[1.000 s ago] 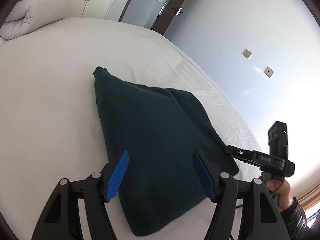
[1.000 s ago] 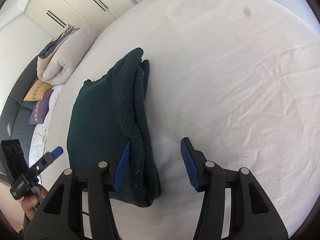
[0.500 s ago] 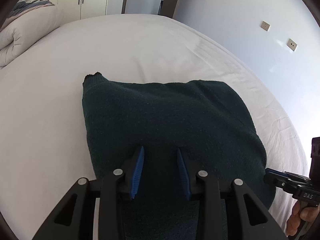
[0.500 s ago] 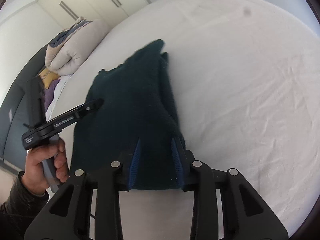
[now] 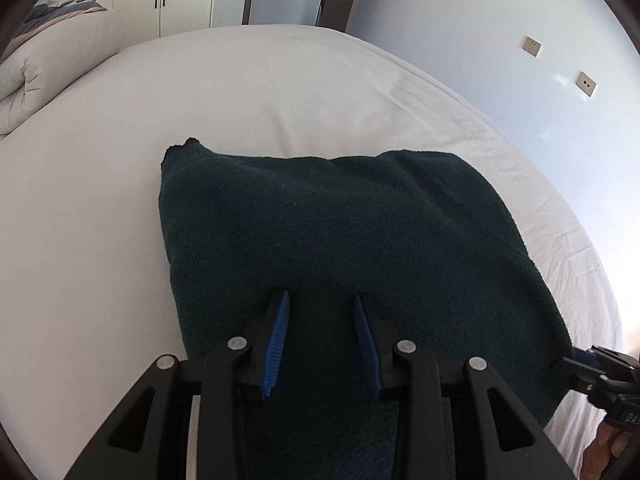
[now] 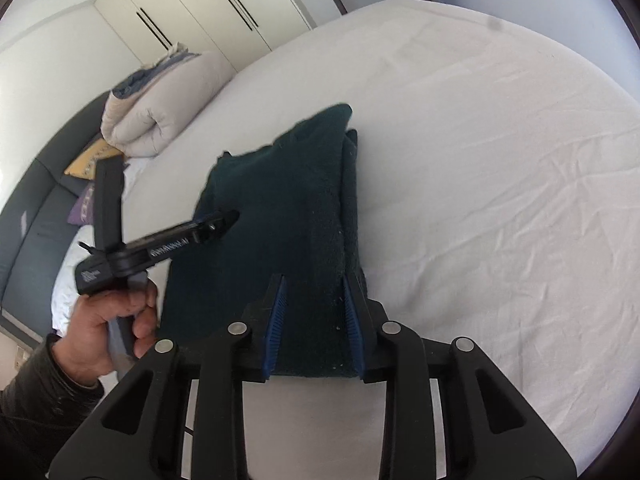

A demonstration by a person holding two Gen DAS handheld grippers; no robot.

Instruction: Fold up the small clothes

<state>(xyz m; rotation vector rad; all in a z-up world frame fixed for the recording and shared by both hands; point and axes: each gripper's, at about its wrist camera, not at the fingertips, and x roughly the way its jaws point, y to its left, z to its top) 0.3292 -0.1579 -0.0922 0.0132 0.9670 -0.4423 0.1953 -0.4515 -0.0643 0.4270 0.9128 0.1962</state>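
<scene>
Both claws, wide apart a second ago, are now pinching the dark green garment; left claw and right claw are gripping its 6 o'clock edge, lifting it off the bed.

Dark green garment is showing as thick, fuzzy knit cloth, matt, with pale lint specks near its edge. Bed sheet is looking like smooth white cotton, finely creased on the far side. Left gripper and right gripper are reading as matt black plastic, ribbed blue pads, dull silver pins. Duvet is appearing soft, puffy. Wardrobe doors are looking smooth, satin.
</scene>
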